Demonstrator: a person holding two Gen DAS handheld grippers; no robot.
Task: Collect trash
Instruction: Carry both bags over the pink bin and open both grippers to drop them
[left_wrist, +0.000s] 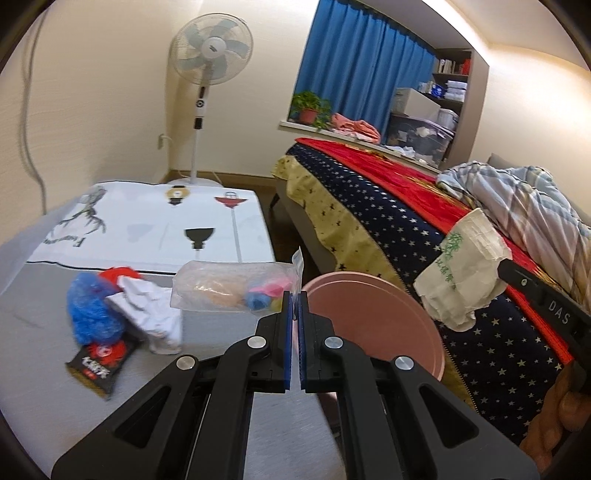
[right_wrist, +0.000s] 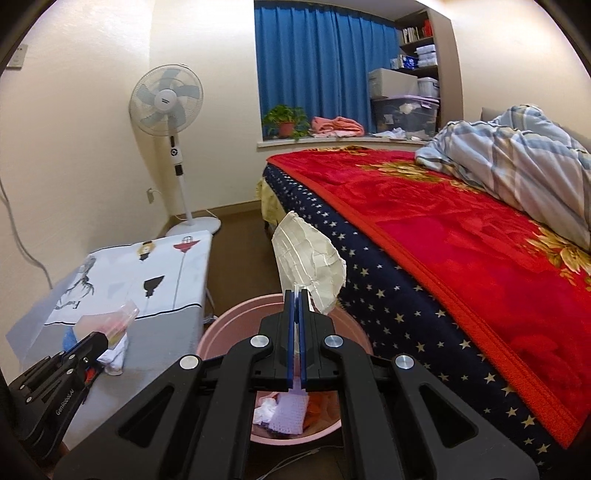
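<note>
My left gripper (left_wrist: 294, 304) is shut on the edge of a clear plastic bag (left_wrist: 229, 288) with colourful bits inside, held over the grey table (left_wrist: 33, 332) beside the pink bin (left_wrist: 388, 325). My right gripper (right_wrist: 295, 301) is shut on a crumpled white paper wrapper (right_wrist: 310, 258) and holds it above the pink bin (right_wrist: 221, 332); the wrapper also shows in the left wrist view (left_wrist: 461, 269). Several scraps lie in the bin. On the table remain a blue fluffy ball (left_wrist: 92, 310), a white crumpled tissue (left_wrist: 151, 314) and a black snack packet (left_wrist: 99, 365).
A bed with a red blanket (right_wrist: 461, 236) and starred cover runs along the right, close to the bin. A white printed cloth (left_wrist: 155, 221) covers the far part of the table. A standing fan (left_wrist: 207, 74) is by the wall.
</note>
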